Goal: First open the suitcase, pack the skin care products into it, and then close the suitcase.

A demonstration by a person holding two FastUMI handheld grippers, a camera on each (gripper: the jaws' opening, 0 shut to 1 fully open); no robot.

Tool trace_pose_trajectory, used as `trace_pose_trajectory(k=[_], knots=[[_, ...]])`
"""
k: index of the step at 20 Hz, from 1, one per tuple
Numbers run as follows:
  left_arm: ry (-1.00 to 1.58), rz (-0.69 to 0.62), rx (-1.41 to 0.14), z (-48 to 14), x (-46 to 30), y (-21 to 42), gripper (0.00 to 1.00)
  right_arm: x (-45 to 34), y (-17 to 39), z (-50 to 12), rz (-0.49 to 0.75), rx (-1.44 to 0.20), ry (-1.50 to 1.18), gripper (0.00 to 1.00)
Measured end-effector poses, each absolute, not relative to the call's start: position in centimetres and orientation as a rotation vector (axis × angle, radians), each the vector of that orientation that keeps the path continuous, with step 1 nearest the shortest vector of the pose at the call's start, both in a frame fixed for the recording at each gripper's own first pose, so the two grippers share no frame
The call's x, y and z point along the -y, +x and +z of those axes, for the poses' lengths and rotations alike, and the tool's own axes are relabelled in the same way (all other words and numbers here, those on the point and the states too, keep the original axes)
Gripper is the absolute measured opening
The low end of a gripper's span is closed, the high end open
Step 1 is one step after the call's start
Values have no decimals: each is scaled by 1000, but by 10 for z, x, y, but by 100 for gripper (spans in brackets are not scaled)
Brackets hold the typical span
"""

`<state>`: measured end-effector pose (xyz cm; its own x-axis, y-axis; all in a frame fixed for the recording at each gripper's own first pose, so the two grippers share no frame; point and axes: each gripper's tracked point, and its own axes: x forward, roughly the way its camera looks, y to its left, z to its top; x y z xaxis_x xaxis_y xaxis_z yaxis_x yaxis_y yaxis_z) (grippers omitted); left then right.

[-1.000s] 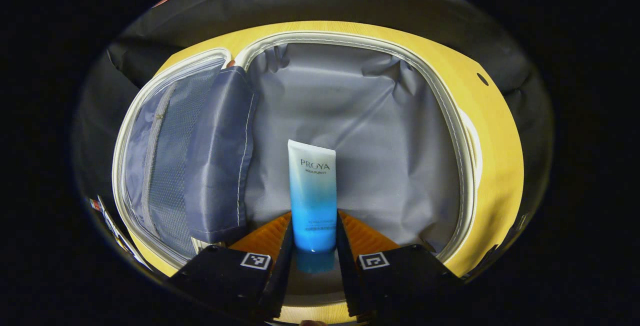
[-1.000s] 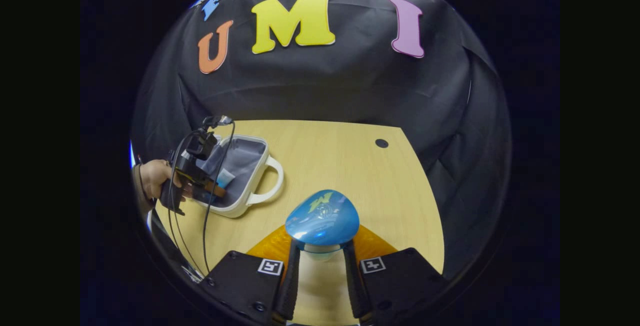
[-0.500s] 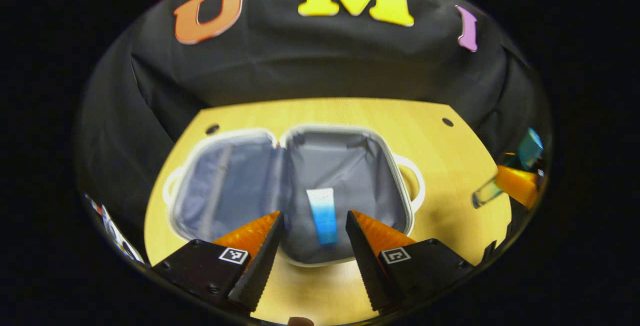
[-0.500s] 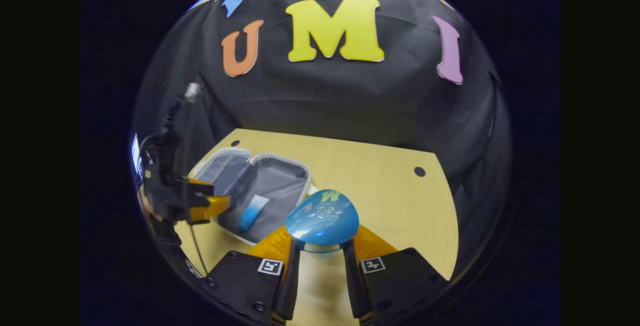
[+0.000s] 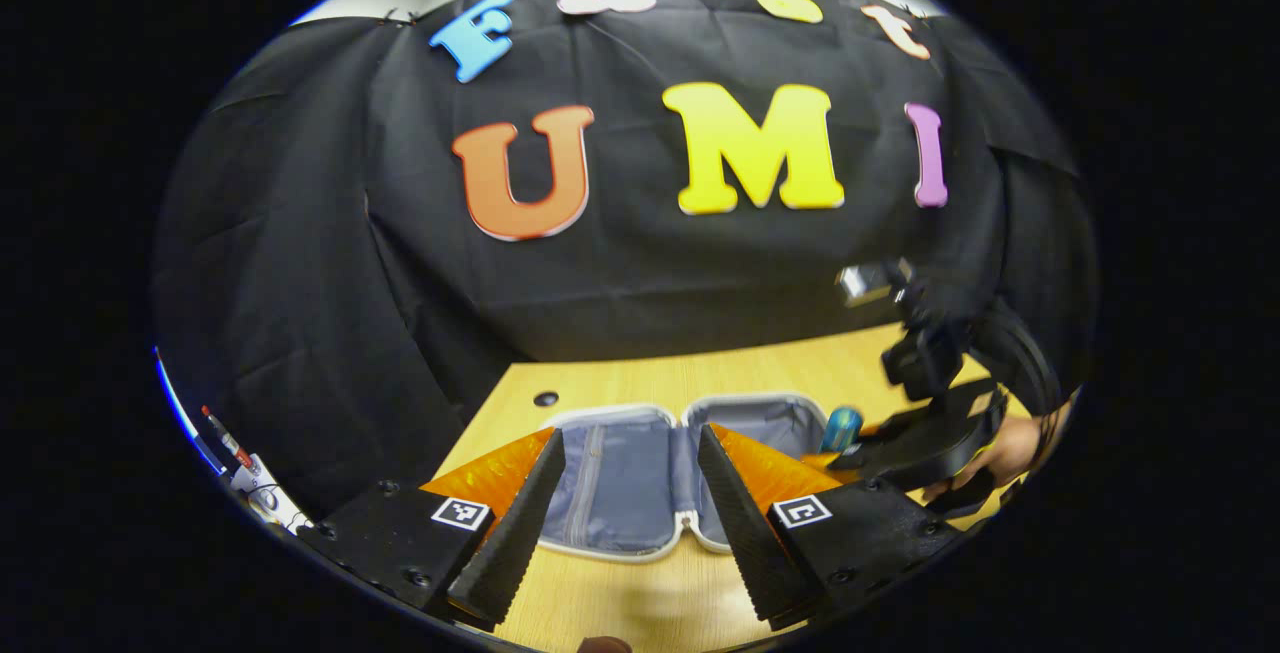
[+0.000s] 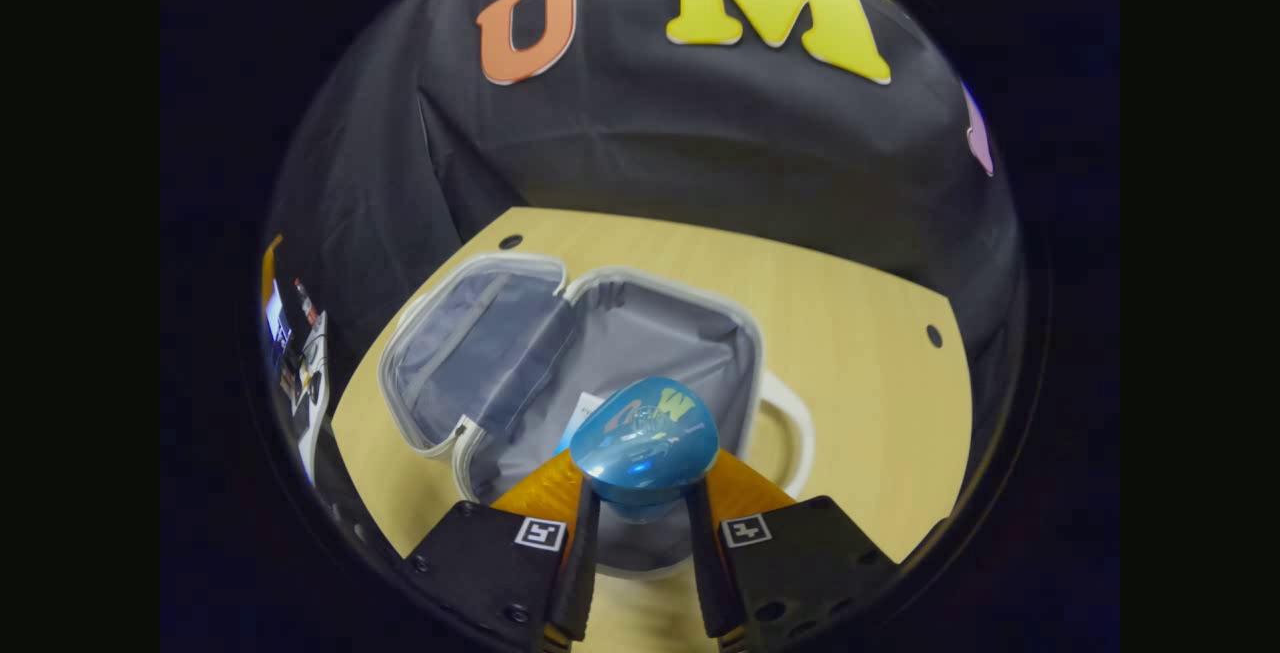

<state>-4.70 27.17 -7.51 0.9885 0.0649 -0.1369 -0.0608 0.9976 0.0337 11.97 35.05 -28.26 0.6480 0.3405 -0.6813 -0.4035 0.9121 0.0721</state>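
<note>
I've pulled my left gripper (image 5: 625,453) back from the suitcase (image 6: 690,308), fingers apart and empty. My right gripper (image 6: 640,508) has come over the open case, clamped on a blue bottle (image 6: 645,443). The tube (image 6: 583,405) lies inside on the lining.

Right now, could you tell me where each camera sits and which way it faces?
Left gripper view: rides the left gripper, low over the table, facing the booth wall; its jaws stand open; the right gripper and a hand show.
Right gripper view: rides the right gripper, looking down, jaws clamping a blue bottle.
Both share the open suitcase.
</note>
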Motion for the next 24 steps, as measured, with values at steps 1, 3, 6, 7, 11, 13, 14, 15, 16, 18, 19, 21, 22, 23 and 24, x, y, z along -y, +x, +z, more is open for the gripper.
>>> trace_pose_trajectory(k=[1,3,6,7,11,13,14,15,16,18,19,21,22,23,24], knots=[[19,52,-106,-71,-272,-52,88,-352,118,-292,407,-780,-91,40],[10,33,-75,-61,-273,-58,88,-355,112,-306,390,-827,-102,39],[17,0,-23,-56,-272,-62,88,-357,105,-320,354,-875,-81,40],[15,-10,-37,-64,-271,-63,88,-357,112,-322,336,-871,-65,40],[-39,-11,-91,-87,-279,-65,88,-362,126,-324,296,-865,-26,40],[-60,13,-110,-99,-290,-64,88,-364,136,-327,268,-870,1,39],[-72,24,-121,-105,-296,-65,88,-364,142,-329,251,-877,11,39],[-88,38,-138,-112,-305,-66,88,-364,145,-333,235,-889,20,37],[-110,50,-158,-121,-312,-67,88,-364,151,-337,211,-900,31,39],[-162,83,-193,-138,-327,-68,88,-362,158,-350,148,-938,61,40],[-189,93,-205,-145,-333,-68,89,-360,159,-358,118,-963,76,40],[-214,126,-235,-160,-348,-66,89,-355,160,-368,70,-994,100,39],[-208,148,-246,-170,-359,-66,89,-354,160,-370,53,-1005,116,36],[-201,167,-252,-177,-370,-66,88,-355,162,-370,38,-1004,127,39],[-200,179,-260,-185,-379,-65,88,-355,161,-370,29,-1013,121,38]])
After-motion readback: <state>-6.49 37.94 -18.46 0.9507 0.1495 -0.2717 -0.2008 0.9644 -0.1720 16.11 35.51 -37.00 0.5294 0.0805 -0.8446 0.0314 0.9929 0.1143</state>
